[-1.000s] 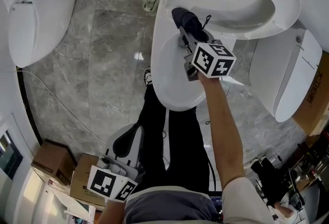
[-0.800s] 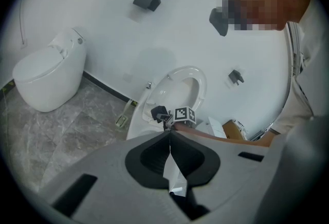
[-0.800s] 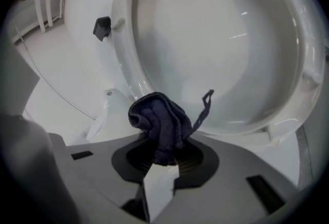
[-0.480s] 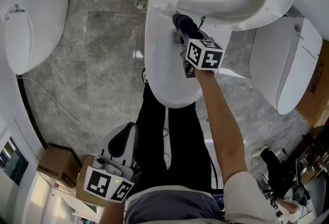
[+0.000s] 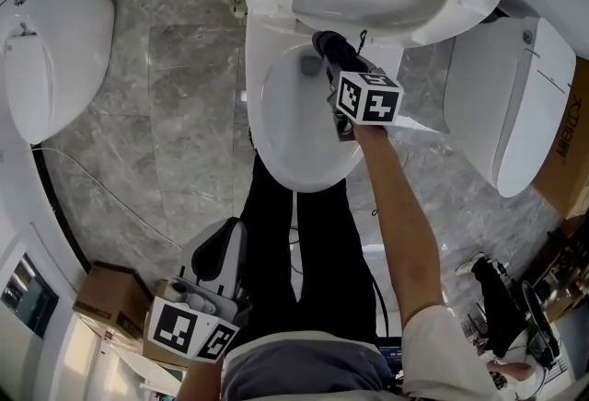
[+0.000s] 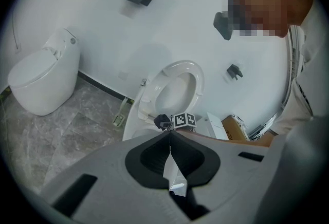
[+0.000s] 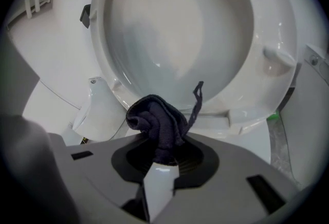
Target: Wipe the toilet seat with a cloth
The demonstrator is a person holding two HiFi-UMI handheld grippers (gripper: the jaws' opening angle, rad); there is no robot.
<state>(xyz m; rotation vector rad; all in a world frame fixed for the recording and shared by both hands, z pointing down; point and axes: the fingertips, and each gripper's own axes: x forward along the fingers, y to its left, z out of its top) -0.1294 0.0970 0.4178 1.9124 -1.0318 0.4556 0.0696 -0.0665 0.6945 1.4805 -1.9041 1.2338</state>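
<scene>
1. Fingers of the right gripper are clamped hard on the dark cloth, bunched into a wad near the hinge end of the raised toilet seat; contact I can't confirm.
2. Left gripper hangs low beside the person's legs, fingers pressed together on nothing.
3. Best play here, I reckon: flatten that wad against the seat's ring, press lightly, sweep round the curve in one clean pass, and mind the dangling loop doesn't snag.
</scene>
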